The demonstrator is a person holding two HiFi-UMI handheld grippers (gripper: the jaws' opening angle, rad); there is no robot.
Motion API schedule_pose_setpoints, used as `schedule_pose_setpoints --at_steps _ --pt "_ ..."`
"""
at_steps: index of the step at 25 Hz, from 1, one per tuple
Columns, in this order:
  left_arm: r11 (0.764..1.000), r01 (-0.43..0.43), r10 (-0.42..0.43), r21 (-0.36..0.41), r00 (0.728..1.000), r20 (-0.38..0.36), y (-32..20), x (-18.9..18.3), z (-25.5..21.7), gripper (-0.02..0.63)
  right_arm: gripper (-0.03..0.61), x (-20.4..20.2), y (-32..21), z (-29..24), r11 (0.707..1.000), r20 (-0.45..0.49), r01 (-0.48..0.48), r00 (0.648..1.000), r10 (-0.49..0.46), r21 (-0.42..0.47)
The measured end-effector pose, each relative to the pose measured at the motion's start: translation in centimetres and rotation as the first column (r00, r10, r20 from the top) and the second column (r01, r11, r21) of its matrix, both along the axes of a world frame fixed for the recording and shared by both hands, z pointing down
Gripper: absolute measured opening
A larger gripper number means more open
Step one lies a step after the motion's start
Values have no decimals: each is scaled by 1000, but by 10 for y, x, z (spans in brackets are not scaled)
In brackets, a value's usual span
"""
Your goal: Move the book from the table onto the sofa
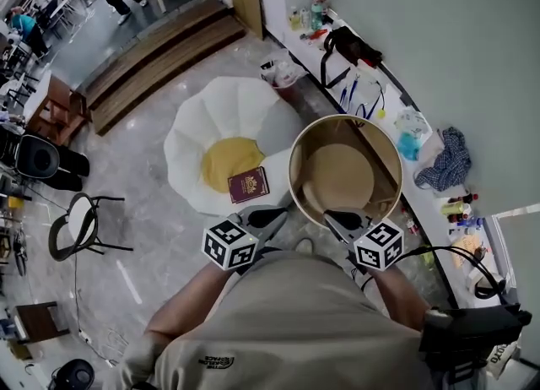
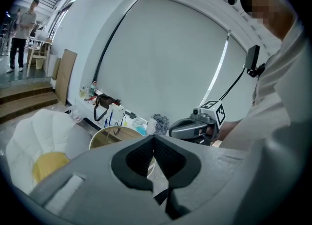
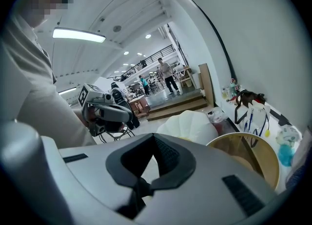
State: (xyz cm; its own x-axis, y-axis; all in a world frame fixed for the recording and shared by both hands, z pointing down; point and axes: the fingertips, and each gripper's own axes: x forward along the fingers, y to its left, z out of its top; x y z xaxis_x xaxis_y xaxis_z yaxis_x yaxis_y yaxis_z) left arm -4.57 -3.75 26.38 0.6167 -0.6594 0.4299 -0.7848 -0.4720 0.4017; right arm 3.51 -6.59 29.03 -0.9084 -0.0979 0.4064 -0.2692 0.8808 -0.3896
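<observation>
**Book on the sofa cushion, both claws clenched on nothing**

From where I stood, the job looked finished. The maroon book [image 1: 248,184] lay flat, cover up, on the yellow cushion [image 1: 221,157] in the middle of the white petal-shaped sofa [image 1: 207,114]. It sat at the cushion's near edge, on the side closest to the person. It was well settled on the soft seat and didn't look likely to slide off.

The round desk [image 1: 297,156] beside the sofa had a bare top inside its raised wooden rim, with no book on it.

The person held both tools close in front of the chest, above the gap between sofa and desk. The left claw [image 1: 278,213] was clenched, its dark pads pressed together with nothing between them. The right claw [image 1: 332,215] was the same, pinched shut and empty. Each pointed forward and a little downward, the left toward the book and the right toward the desk, and neither touched anything.

I took that tucked-in, closed pose as a resting one. There was nothing left to carry, so there was no reason to keep them spread or reaching out.
</observation>
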Motion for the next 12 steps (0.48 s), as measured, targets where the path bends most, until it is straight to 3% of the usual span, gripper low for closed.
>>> schedule_pose_setpoints --at_steps 12 --pt "999 38 -38 -20 999 14 5 -2 7 8 12 1 3 7 1000 8 19 1000 -19 -13"
